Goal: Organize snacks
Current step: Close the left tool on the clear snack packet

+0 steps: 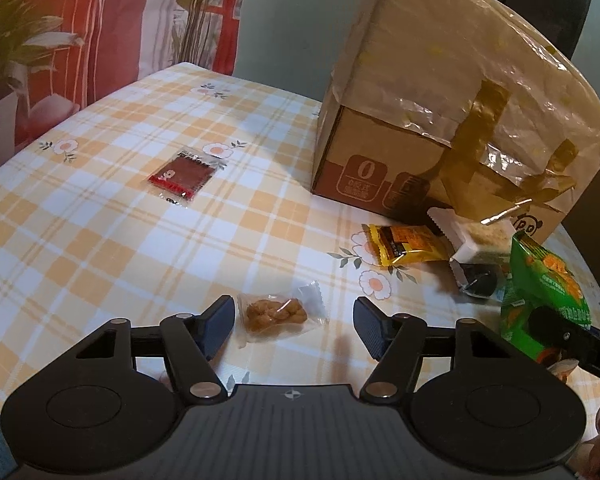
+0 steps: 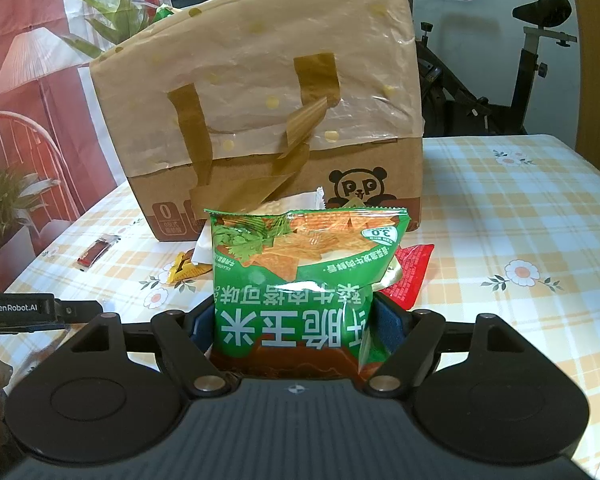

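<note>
Green corn-chip bag (image 2: 300,280) sits clamped in our right gripper (image 2: 300,320), hiding a red packet (image 2: 414,276) unseen from left, where our left gripper (image 1: 294,326) straddles, untouching, a clear-wrapped fried snack (image 1: 278,314) at lower centre.

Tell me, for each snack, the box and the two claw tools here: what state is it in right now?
Left gripper: open, either side of the clear packet.
Clear packet: sealed, flat on the table, not pinched.
Right gripper: shut on the green bag.
Green bag: sealed, held upright.
Cardboard box: upright, plastic-wrapped, tape peeling.
Yellow packet: sealed, lying by the box.
Dark red packet: sealed, lying flat, alone.
</note>
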A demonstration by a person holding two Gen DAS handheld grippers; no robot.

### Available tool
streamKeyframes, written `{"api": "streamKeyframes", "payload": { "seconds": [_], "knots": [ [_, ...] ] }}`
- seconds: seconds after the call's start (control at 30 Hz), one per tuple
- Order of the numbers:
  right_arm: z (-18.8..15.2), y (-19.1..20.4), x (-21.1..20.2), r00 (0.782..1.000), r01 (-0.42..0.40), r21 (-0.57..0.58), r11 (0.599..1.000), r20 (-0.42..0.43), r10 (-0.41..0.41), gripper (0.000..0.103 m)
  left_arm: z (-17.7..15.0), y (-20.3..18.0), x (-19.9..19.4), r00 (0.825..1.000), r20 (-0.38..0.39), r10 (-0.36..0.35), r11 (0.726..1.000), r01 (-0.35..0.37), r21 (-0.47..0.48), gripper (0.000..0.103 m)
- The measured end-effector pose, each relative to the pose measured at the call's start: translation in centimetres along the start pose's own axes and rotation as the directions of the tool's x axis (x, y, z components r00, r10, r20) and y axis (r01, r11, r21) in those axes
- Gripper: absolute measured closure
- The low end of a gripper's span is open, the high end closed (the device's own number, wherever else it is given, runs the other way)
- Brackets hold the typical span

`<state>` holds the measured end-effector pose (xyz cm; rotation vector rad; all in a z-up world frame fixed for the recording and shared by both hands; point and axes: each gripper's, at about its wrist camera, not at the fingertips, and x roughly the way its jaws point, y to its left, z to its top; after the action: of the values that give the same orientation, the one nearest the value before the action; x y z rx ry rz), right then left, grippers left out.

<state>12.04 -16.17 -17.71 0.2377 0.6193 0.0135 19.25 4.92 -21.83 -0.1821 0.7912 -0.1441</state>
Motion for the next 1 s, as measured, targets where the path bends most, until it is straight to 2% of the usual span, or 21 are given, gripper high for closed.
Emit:
{"api": "streamKeyframes", "payload": {
  "seconds": [0.17, 0.27, 0.5, 0.63, 0.8, 0.87, 1.0],
  "knots": [
    [0.0, 0.0, 0.0, 1.0, 0.0, 0.001, 1.0, 0.0, 0.0, 0.024, -0.2, 0.1, 0.0, 1.0, -0.015, 0.006, 1.0, -0.006, 0.002, 0.035],
    [0.0, 0.0, 0.0, 1.0, 0.0, 0.001, 1.0, 0.0, 0.0, 0.024, -0.2, 0.0, -0.1, 1.0, -0.021, -0.013, 1.0, 0.013, 0.004, 0.035],
    [0.0, 0.0, 0.0, 1.0, -0.001, 0.001, 1.0, 0.001, 0.001, 0.024, -0.6, -1.4, -0.6, 0.99, -0.052, -0.129, 0.988, 0.133, 0.073, 0.035],
    [0.0, 0.0, 0.0, 1.0, -0.002, 0.002, 1.0, 0.001, 0.002, 0.024, 0.2, -1.3, -2.0, 0.985, -0.015, -0.171, 0.982, 0.172, 0.081, 0.035],
    [-0.1, 0.0, 0.0, 1.0, -0.002, 0.004, 1.0, 0.002, 0.002, 0.024, 1.6, -1.0, -2.7, 0.991, 0.043, -0.127, 0.986, 0.122, 0.113, 0.036],
    [0.0, -0.1, 0.0, 1.0, -0.002, 0.003, 1.0, 0.002, 0.002, 0.024, 2.1, -1.4, -1.9, 0.996, 0.029, -0.087, 0.984, 0.081, 0.158, 0.052],
    [-0.1, -0.1, 0.0, 1.0, -0.003, 0.002, 1.0, 0.001, 0.003, 0.024, 1.8, -2.2, 0.7, 0.999, -0.027, -0.029, 0.964, 0.035, 0.263, 0.053]
  ]
}}
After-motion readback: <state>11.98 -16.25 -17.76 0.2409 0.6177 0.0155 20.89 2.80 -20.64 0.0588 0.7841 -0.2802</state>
